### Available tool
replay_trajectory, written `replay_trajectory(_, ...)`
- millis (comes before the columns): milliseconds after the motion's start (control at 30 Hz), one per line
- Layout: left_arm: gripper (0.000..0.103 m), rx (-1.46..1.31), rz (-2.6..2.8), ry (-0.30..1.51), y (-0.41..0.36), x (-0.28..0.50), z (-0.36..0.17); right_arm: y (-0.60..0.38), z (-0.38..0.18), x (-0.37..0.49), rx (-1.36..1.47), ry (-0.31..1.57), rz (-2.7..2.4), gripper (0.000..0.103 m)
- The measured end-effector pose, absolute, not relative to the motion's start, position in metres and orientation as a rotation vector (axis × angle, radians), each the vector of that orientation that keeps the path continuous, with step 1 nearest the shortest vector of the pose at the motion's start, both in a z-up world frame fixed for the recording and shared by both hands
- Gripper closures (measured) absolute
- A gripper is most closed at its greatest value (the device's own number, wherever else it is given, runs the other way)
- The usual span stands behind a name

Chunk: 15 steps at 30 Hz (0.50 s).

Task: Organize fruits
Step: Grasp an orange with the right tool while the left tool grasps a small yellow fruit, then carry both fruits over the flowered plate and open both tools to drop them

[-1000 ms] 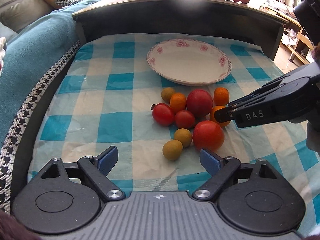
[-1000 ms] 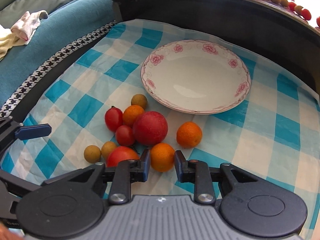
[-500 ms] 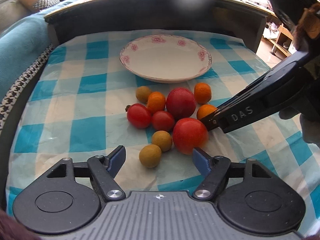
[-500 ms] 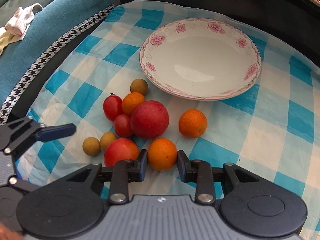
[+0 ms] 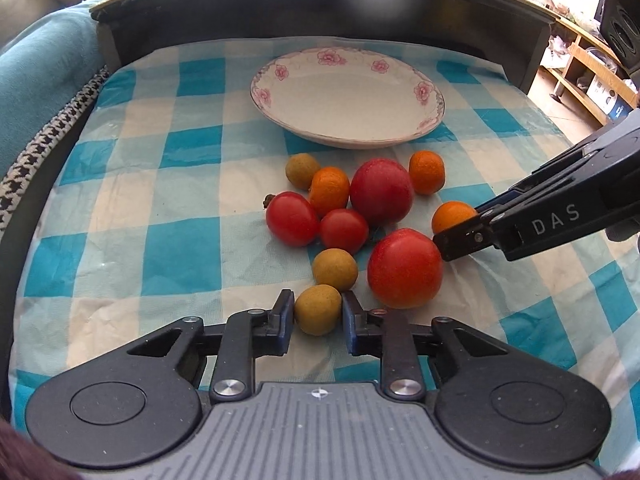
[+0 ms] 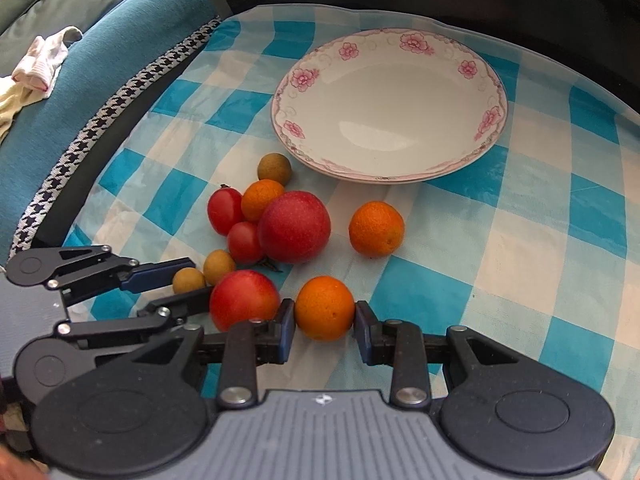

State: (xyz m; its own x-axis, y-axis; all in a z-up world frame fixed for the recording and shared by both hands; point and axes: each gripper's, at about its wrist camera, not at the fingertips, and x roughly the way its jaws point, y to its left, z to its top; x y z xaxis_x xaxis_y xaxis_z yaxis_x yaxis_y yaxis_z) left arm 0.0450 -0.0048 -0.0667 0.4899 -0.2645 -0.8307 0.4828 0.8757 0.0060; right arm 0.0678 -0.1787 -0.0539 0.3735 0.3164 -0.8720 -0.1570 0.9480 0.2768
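A pile of fruit lies on the checked cloth in front of a white flowered plate (image 5: 434,114), which is also in the right wrist view (image 6: 496,128). My left gripper (image 5: 318,314) is shut on a small brown longan (image 5: 318,310); the same grip shows in the right wrist view (image 6: 188,280). My right gripper (image 6: 325,314) is shut on a small orange (image 6: 325,307), still on the cloth; it shows in the left wrist view (image 5: 454,216). Beside them lie two big red fruits (image 5: 404,268) (image 5: 382,191), small tomatoes (image 5: 292,218), other oranges (image 6: 376,228) and longans (image 5: 335,269).
A dark raised ledge (image 5: 320,4) runs behind the plate, with more small fruit on top. A teal cushion with houndstooth trim (image 6: 100,120) borders the cloth on the left. Wooden shelves (image 5: 588,68) stand at the far right.
My left gripper moved forward and closed from wide open onto the nearest longan. My right gripper stayed around the orange and tightened on it.
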Motion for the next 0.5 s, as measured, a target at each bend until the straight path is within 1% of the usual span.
replay_trajectory(333,0.071,0.164,-0.432,0.921,0.0,0.049,-0.042,-0.182,-0.036,0.064,0.171,1.087,0.291,0.07)
replay_trajectory(500,0.071,0.14,-0.45,0.891,-0.013,0.065,-0.029,-0.182,-0.021,0.075,0.169,1.034,0.27,0.07)
